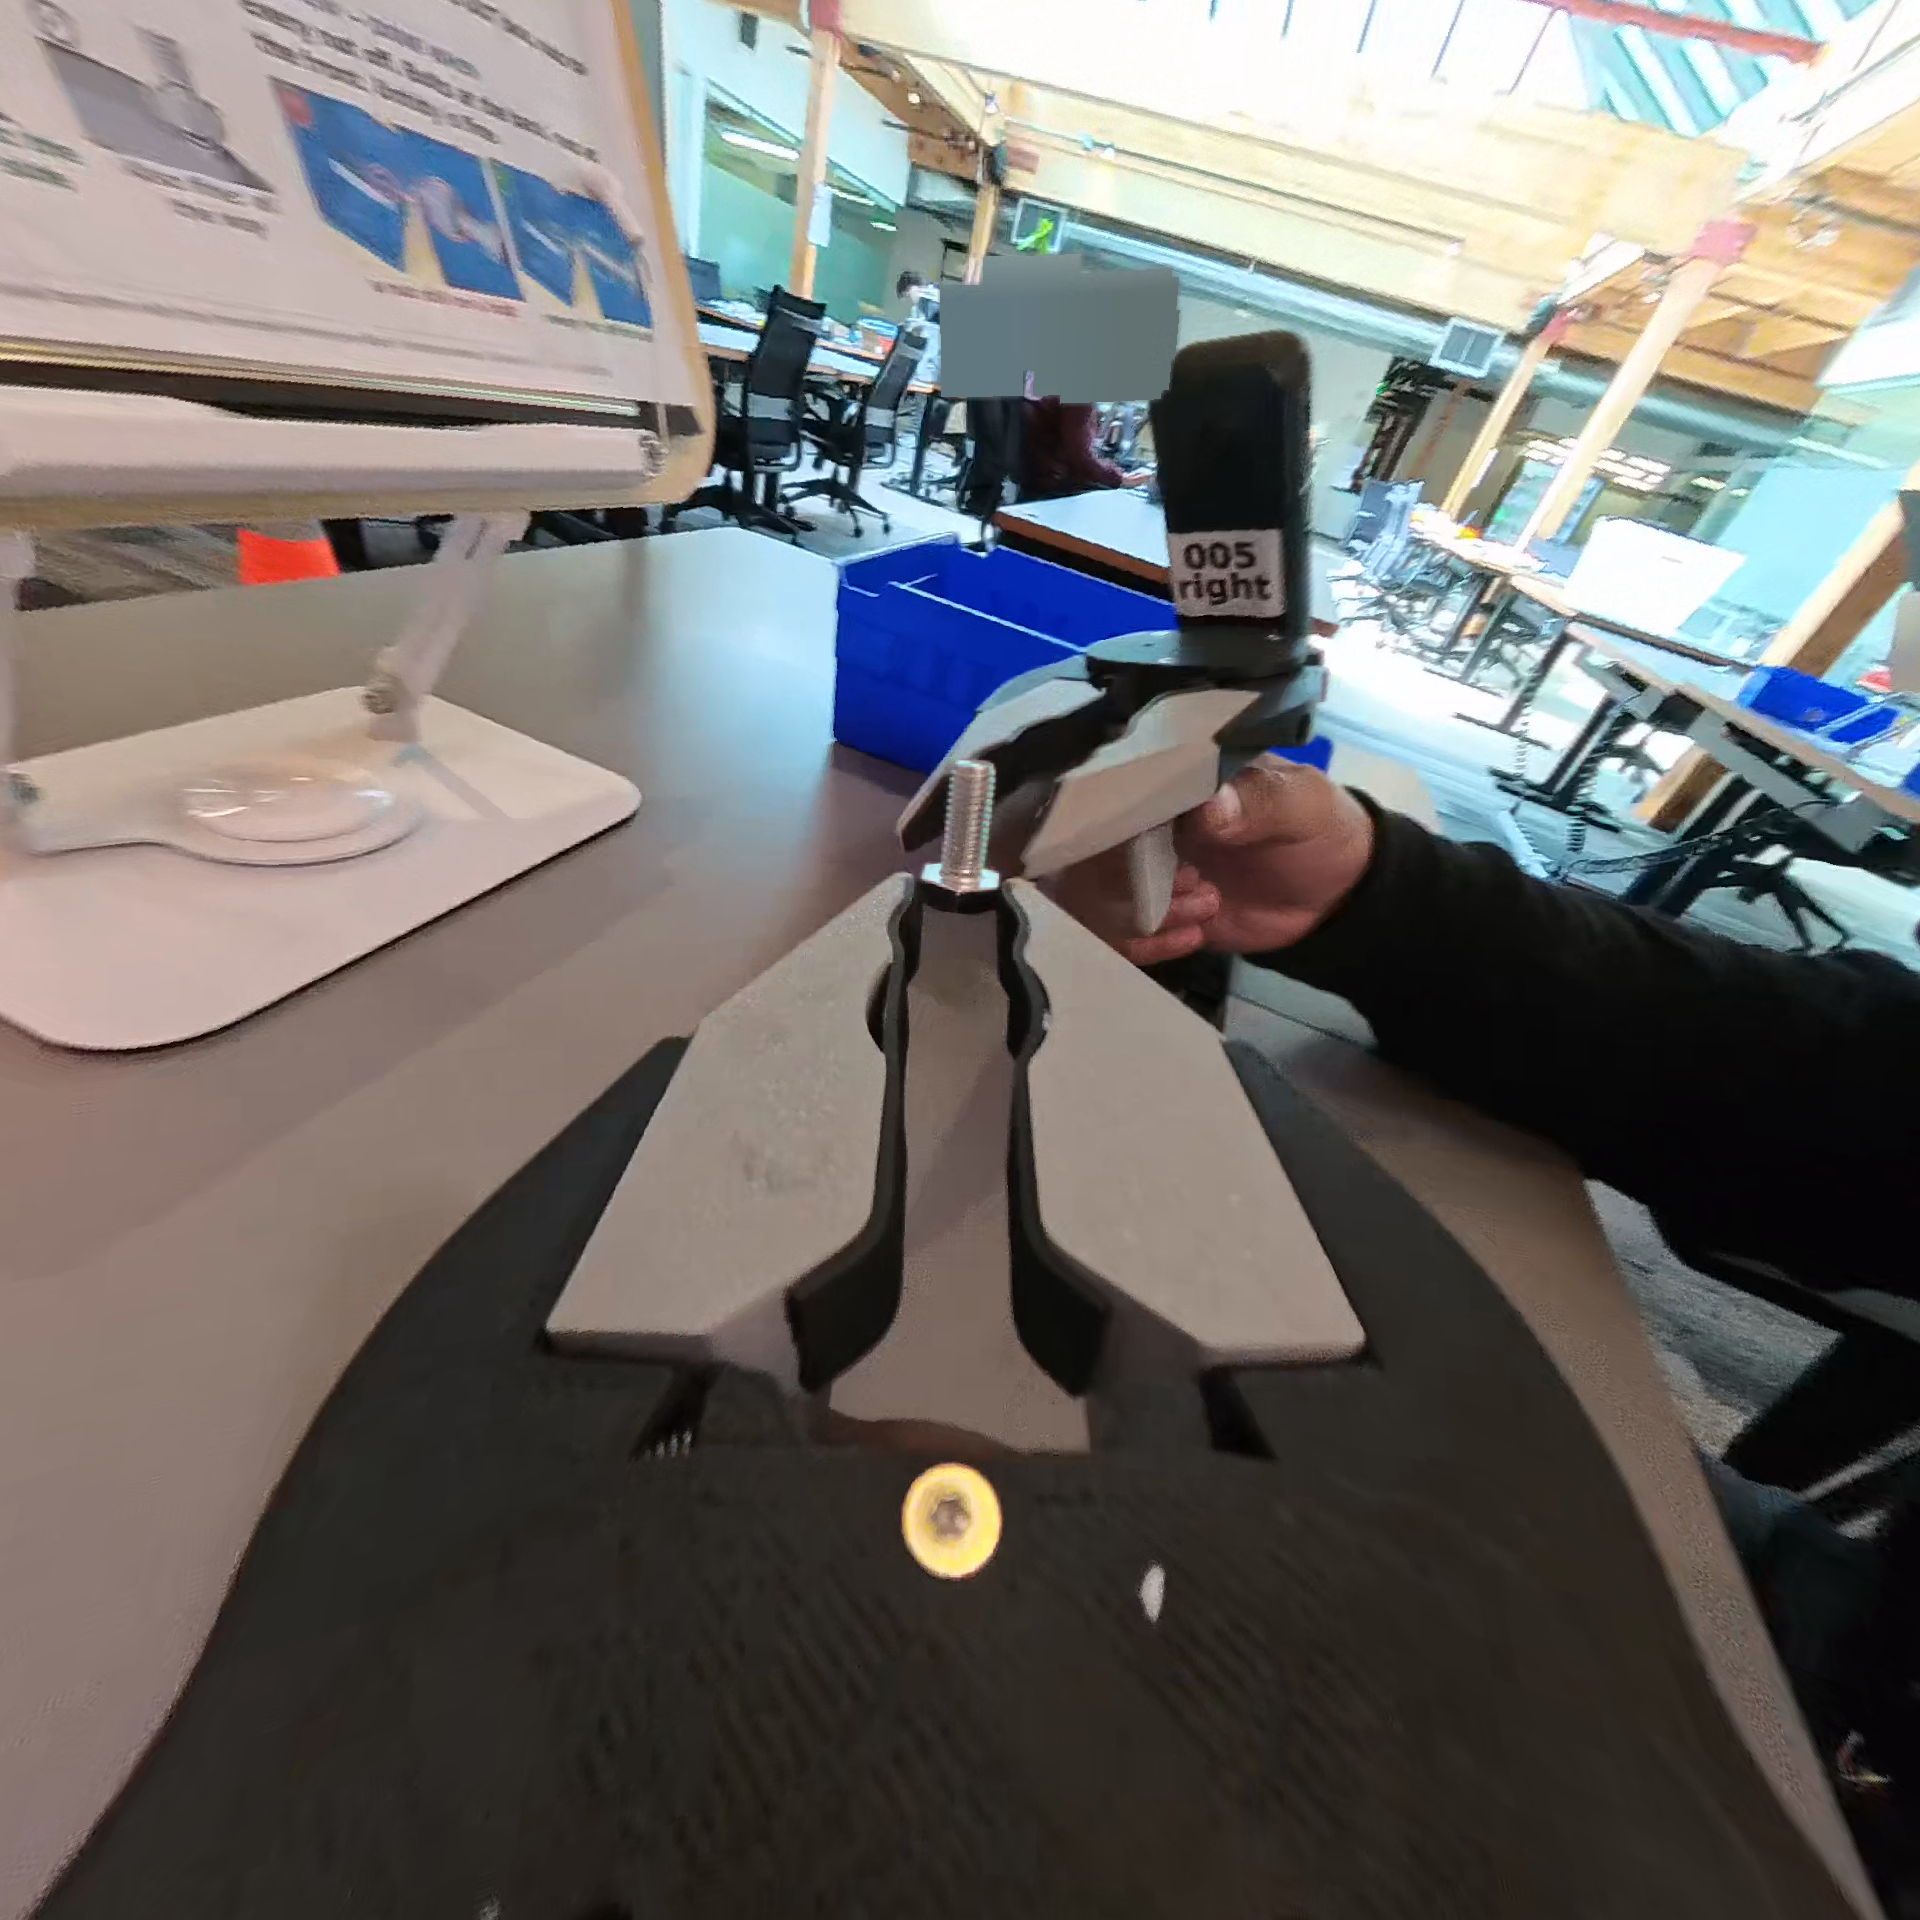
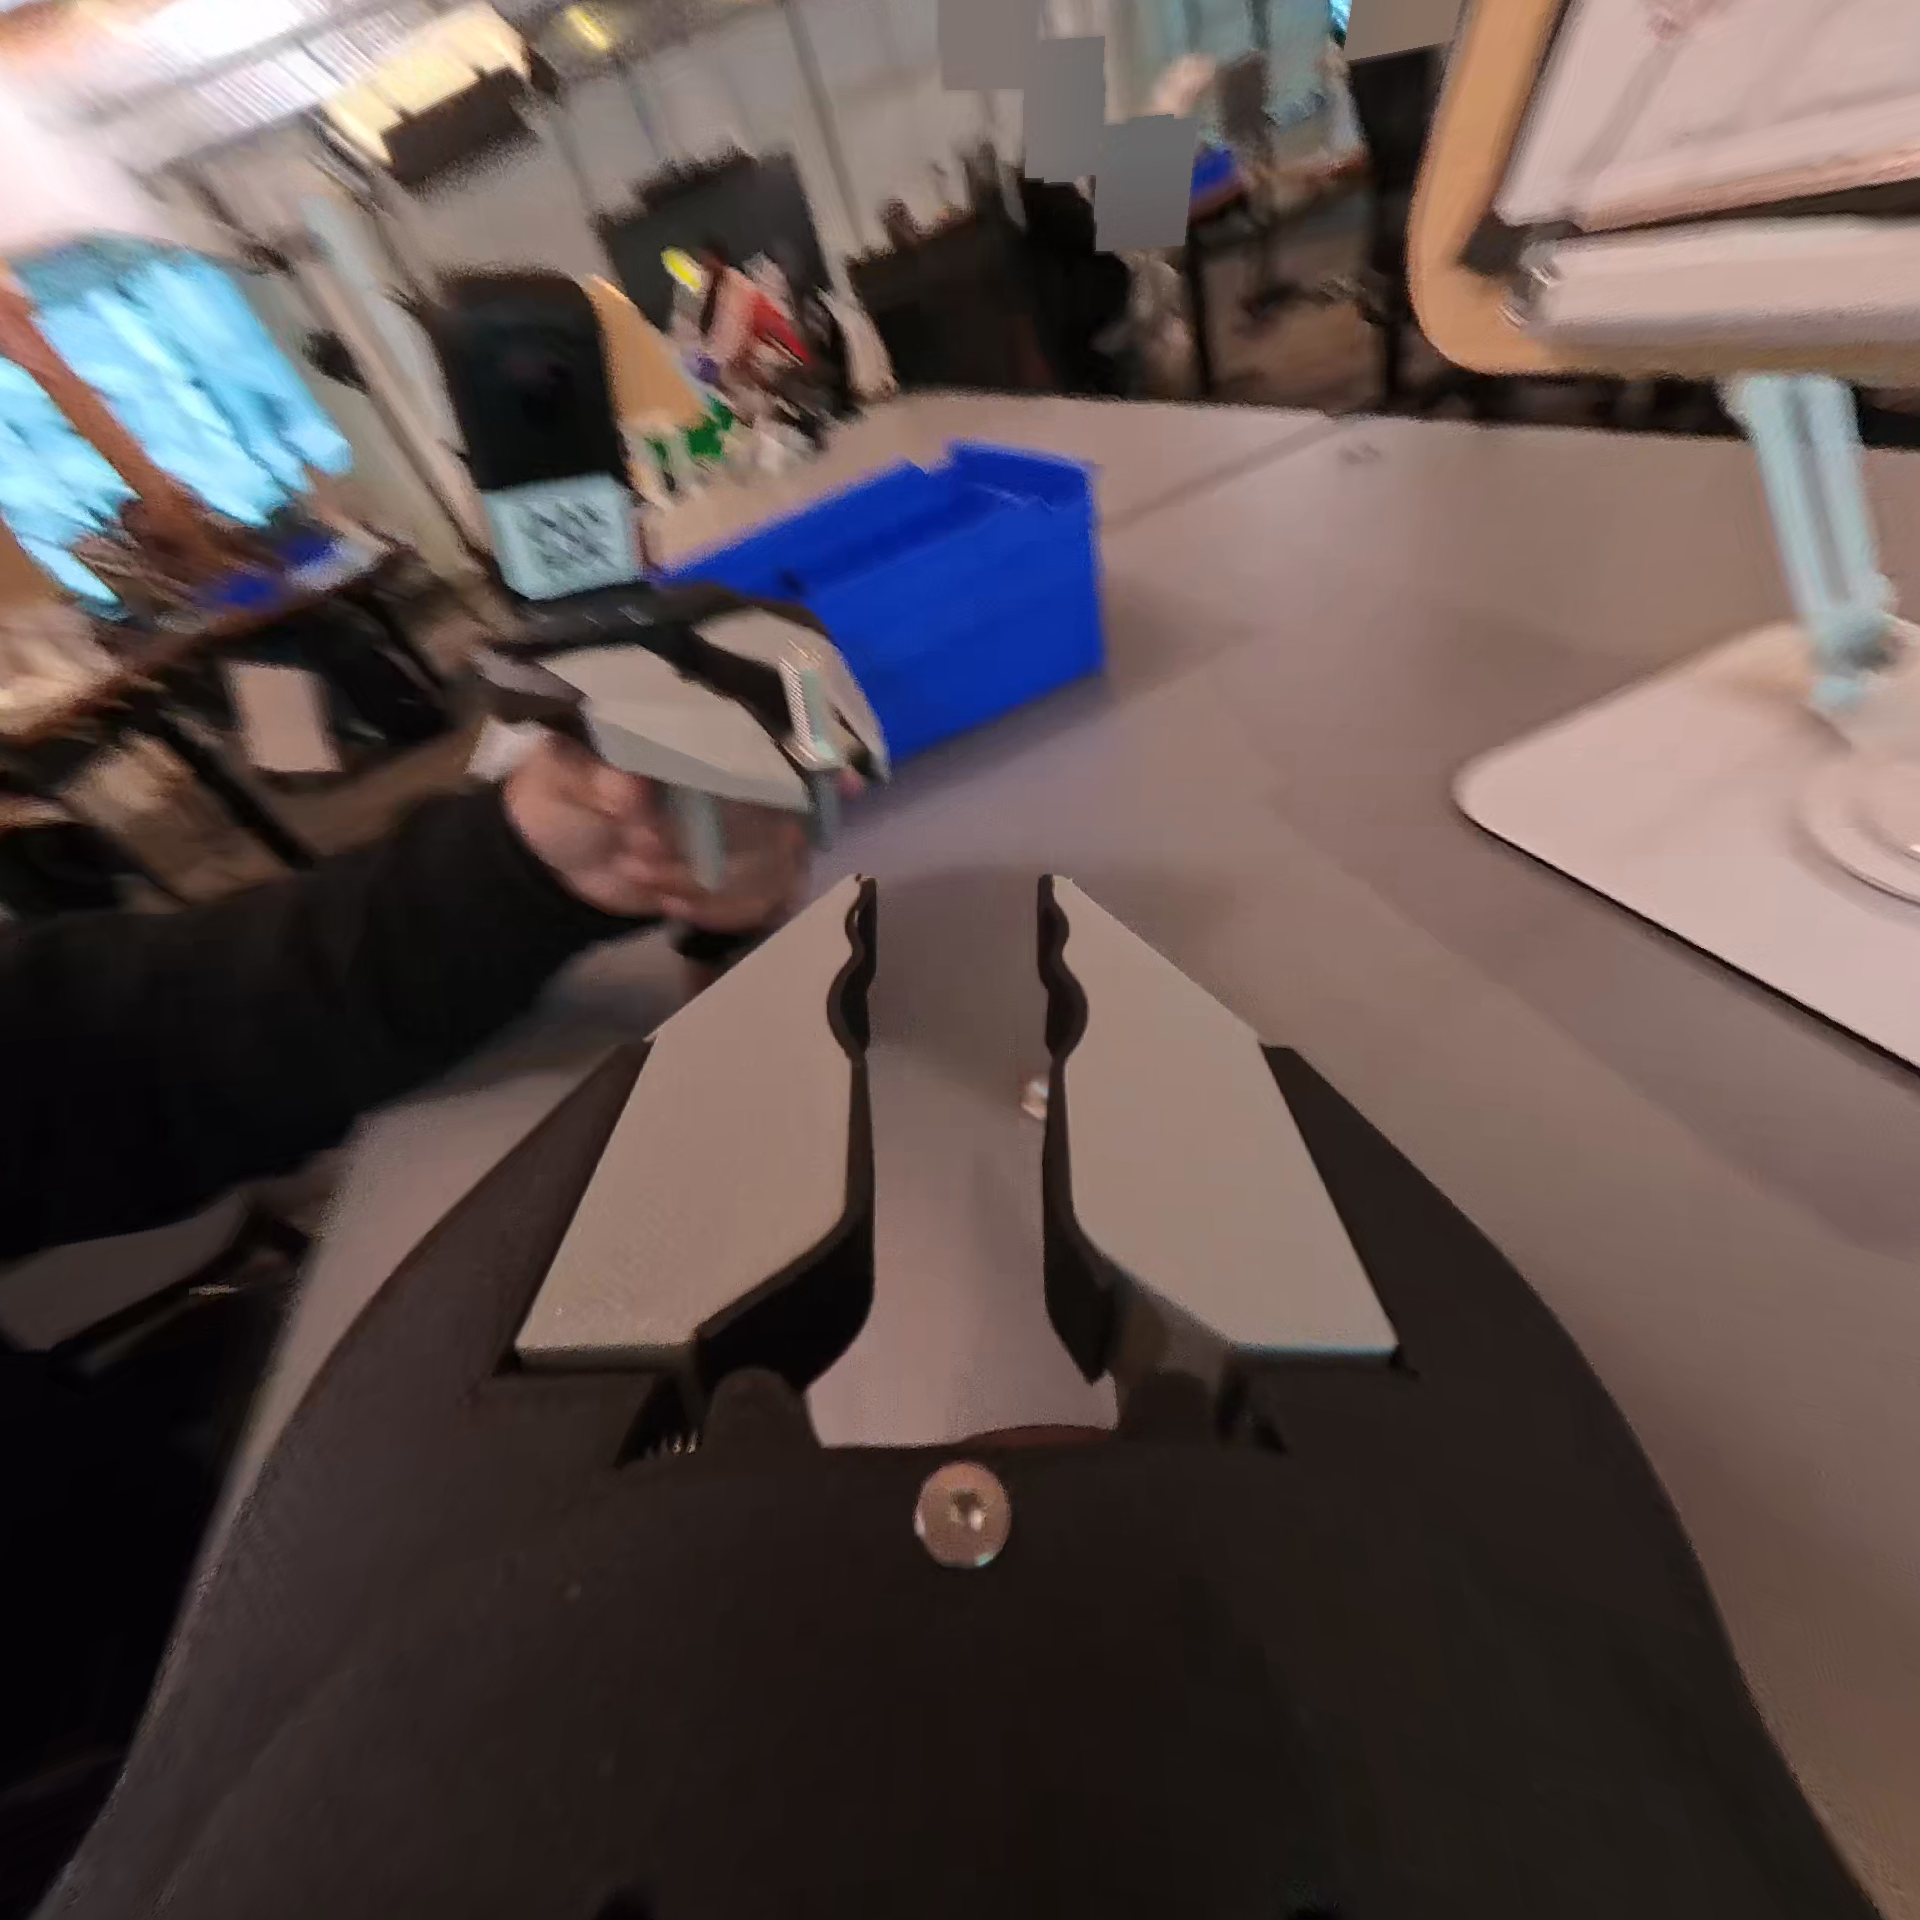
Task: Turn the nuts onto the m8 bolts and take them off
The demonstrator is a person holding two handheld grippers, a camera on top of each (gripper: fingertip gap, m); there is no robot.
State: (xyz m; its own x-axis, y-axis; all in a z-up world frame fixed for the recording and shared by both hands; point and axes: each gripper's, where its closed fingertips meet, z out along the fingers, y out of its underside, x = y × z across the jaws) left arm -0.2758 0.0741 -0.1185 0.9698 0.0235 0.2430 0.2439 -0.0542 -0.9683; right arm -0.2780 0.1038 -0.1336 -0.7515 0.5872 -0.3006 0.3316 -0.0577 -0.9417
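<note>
My left gripper (image 1: 961, 896) is shut on the hex head of a silver m8 bolt (image 1: 968, 816), which stands upright with its threaded shank bare. It also shows in the right wrist view (image 2: 831, 732) with the bolt (image 2: 805, 707) in its tips. My right gripper (image 2: 956, 896) is open and empty above the table. In the left wrist view it (image 1: 982, 844) hovers just behind the bolt, held by a hand (image 1: 1262, 862). A small silver nut (image 2: 1034, 1096) lies on the table beside my right finger, partly hidden by it.
A blue bin (image 1: 935, 644) stands on the grey table (image 1: 665, 644) behind the grippers and also shows in the right wrist view (image 2: 935, 592). A white stand (image 1: 312, 821) holding an instruction sheet (image 1: 343, 177) is to the left. A black sleeve (image 1: 1610, 1049) reaches in from the right. Left tips to right tips: about 4 cm.
</note>
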